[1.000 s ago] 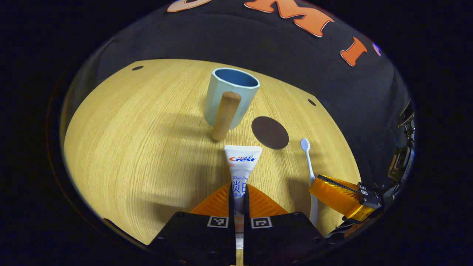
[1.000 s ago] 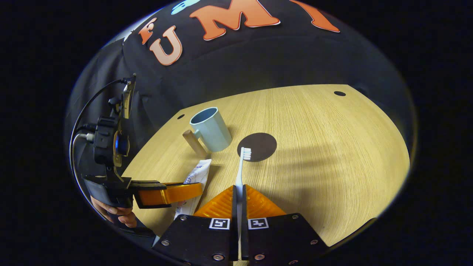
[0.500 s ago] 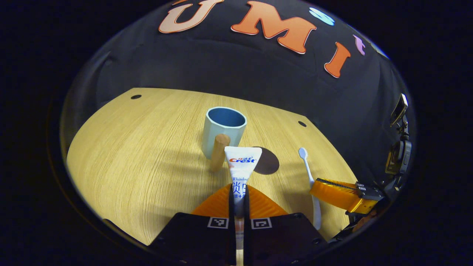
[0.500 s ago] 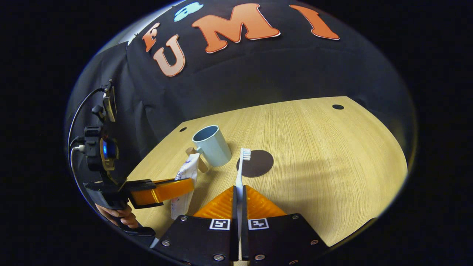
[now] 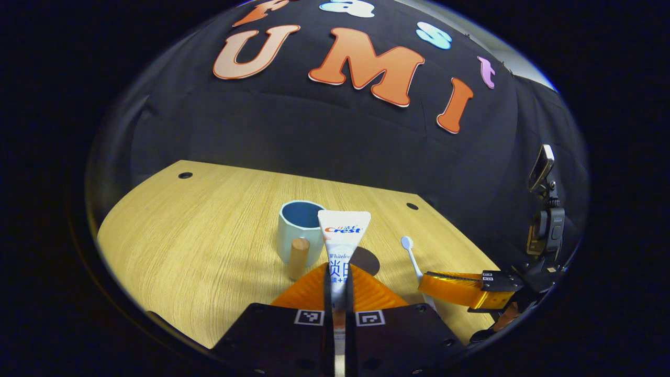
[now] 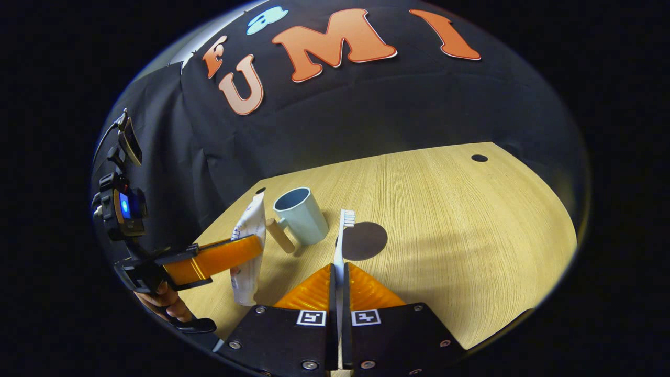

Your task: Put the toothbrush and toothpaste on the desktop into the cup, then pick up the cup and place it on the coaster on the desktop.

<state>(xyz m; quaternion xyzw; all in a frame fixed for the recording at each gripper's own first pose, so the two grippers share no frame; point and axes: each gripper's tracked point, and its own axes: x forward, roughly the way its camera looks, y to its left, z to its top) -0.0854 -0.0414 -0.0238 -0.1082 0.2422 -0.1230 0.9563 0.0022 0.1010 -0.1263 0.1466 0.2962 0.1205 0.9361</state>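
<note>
My left hand-held gripper pinches the toothpaste, my right hand-held gripper the toothbrush, both raised tip-forward toward the cup ahead for dropping in.

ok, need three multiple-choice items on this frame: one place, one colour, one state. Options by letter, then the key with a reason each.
1. Where is the round dark brown coaster?
A. under the cup
B. on the wooden desktop beside the cup
C. in the left tool

2. What colour is the inside of the pale blue cup with a wooden peg handle?
A. red
B. white
C. darker blue

3. What is the state of the white toothpaste tube?
A. lying flat on the desktop
B. standing in the cup
C. clamped in the left tool, off the desktop

Key: 1 B, the coaster lies bare next to the cup in the right gripper view. 2 C, the left gripper view looks into the cup's mouth. 3 C, the right gripper view shows the tube upright in the fingers, above the wood; the right tool likewise grips the white toothbrush.
</note>
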